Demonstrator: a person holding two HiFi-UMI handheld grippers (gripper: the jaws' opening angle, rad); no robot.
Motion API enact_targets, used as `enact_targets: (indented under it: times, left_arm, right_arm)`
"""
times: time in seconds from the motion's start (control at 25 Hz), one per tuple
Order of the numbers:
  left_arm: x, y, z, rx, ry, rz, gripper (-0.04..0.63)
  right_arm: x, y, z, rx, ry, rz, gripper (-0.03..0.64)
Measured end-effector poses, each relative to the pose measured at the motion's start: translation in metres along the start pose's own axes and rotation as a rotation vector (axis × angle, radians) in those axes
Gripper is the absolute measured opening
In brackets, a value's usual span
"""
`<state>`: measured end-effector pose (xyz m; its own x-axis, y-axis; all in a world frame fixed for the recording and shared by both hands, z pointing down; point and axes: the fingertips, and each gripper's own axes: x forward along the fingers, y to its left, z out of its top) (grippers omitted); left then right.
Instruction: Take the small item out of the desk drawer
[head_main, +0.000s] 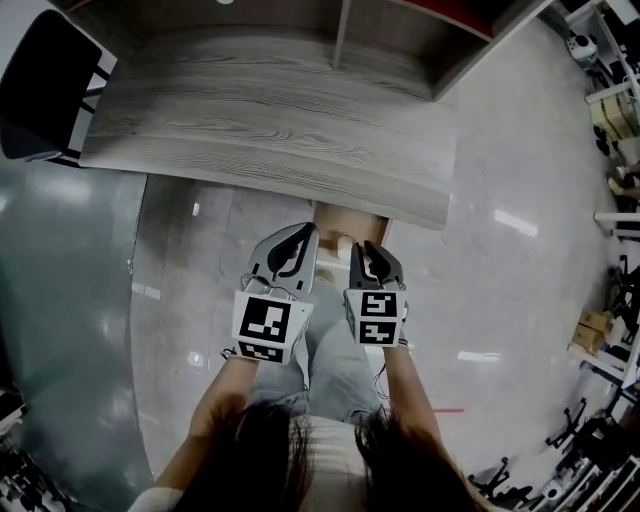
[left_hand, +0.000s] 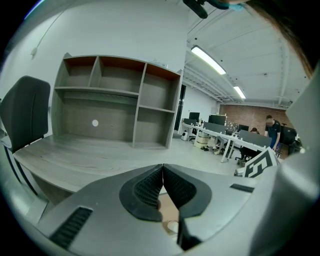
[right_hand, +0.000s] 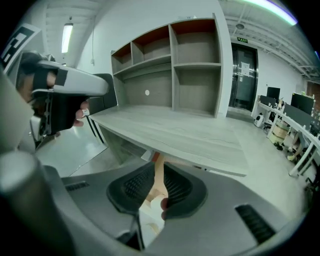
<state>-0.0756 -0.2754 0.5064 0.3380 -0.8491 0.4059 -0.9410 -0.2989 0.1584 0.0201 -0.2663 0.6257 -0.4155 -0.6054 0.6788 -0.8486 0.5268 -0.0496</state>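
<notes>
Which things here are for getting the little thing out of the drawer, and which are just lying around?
For the job:
drawer, open under the desk
small white item in it
left gripper, shut
right gripper, slightly open

Just lying about:
chair
shelves
far office tables

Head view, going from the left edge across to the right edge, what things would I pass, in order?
black chair → left gripper → right gripper → cardboard boxes. The desk stretches across most of that span, so it has no single place in the order.
</notes>
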Motion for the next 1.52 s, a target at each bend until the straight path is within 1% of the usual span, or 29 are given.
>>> enact_targets:
  times: [0.32,0.64,1.04,1.52]
  left_arm:
    - [0.009,0.009,-0.018,-0.036,0.023,0.025,0.016]
    - [0.018,0.013,-0.03,-0.053,0.043,0.044,0.017]
    - [0.028,0.03,-0.056,-0.084,0.078,0.075,0.017]
    - [0.038,0.035,-0.077,-0.097,0.119,0.085,0.016]
  right_arm:
    - [0.024,0.003,-0.021,0.016,0.056,0.025,0.069]
    - [0.047,0.002,-0.048,0.041,0.128,0.037,0.104]
    - [0.078,0.01,-0.078,0.065,0.208,0.043,0.146]
    - [0.102,0.006,-0.111,0.067,0.3,0.023,0.172]
